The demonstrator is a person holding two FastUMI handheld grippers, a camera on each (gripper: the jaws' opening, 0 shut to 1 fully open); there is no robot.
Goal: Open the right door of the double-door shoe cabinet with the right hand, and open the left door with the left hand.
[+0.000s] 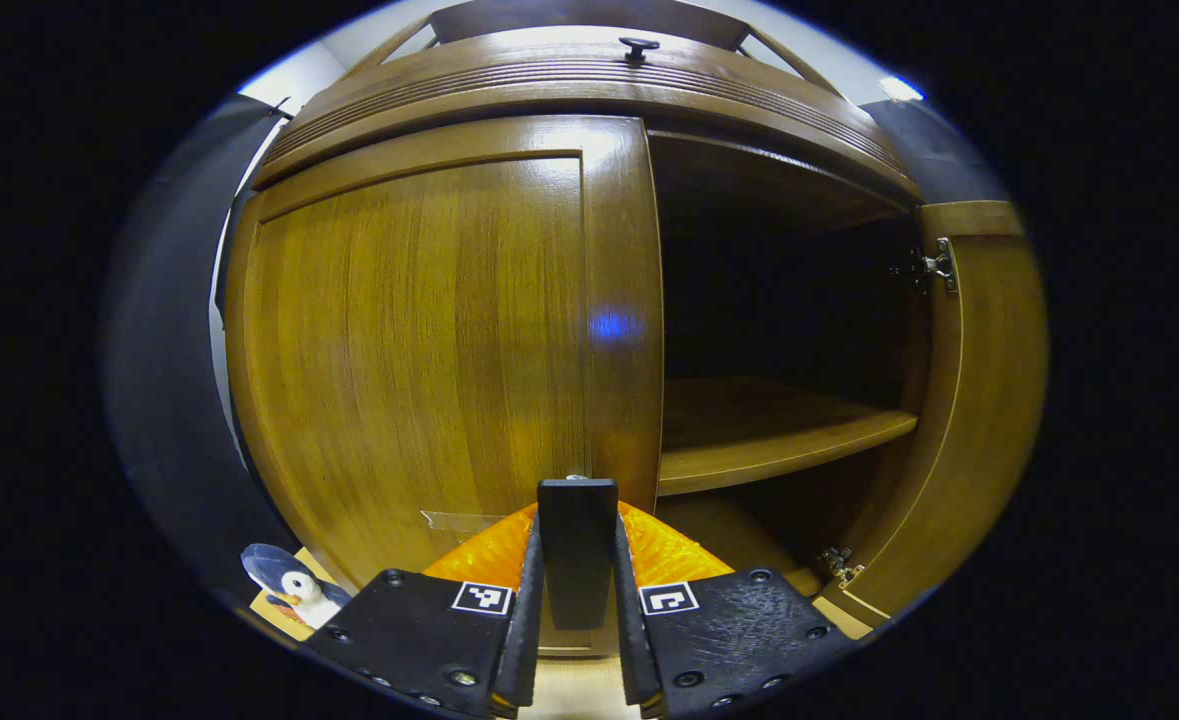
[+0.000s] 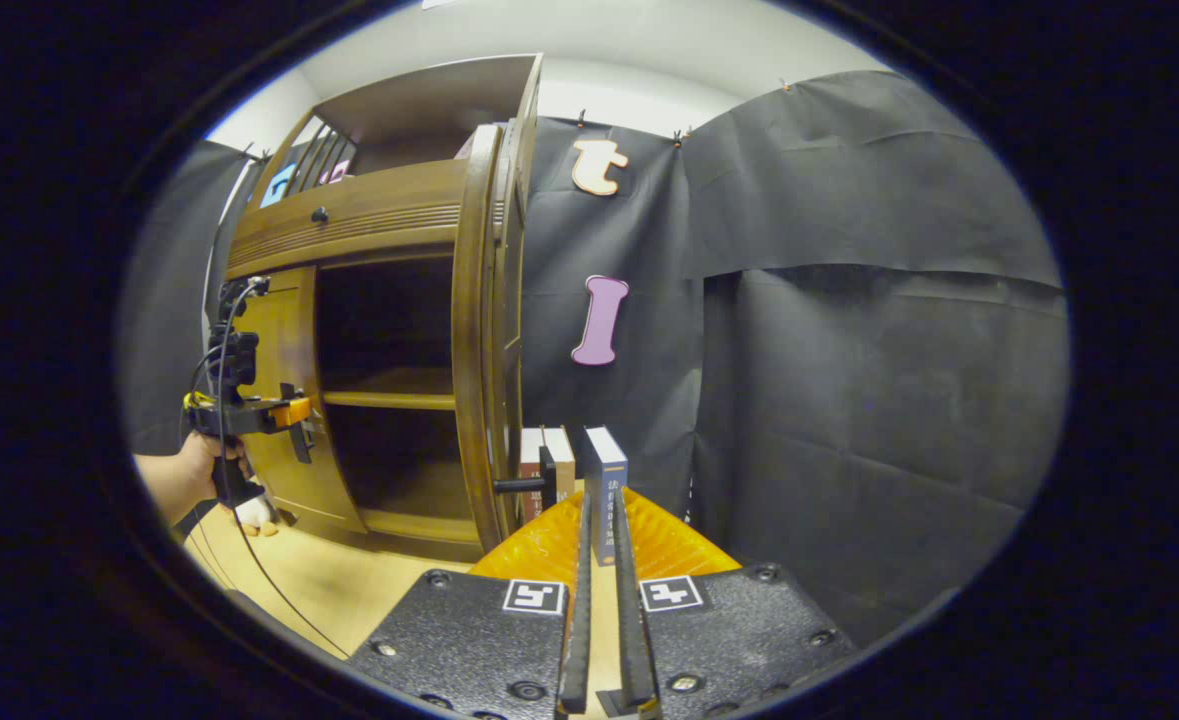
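Cabinet (image 1: 589,90) of glossy brown wood stands right before your left tool (image 1: 577,640), whose fingers are clamped on the black handle (image 1: 576,545) of the left door (image 1: 429,340), which sits closed. Your right door (image 1: 979,400) hangs swung wide, baring a dark interior and one shelf (image 1: 779,445). Your right tool (image 2: 599,640) is nearly closed and holds nothing, pointing past the open door's edge (image 2: 479,340) toward some books (image 2: 604,480) by the black cloth wall.

left claw (image 1: 577,590) clamps the closed left door's handle (image 1: 576,550).
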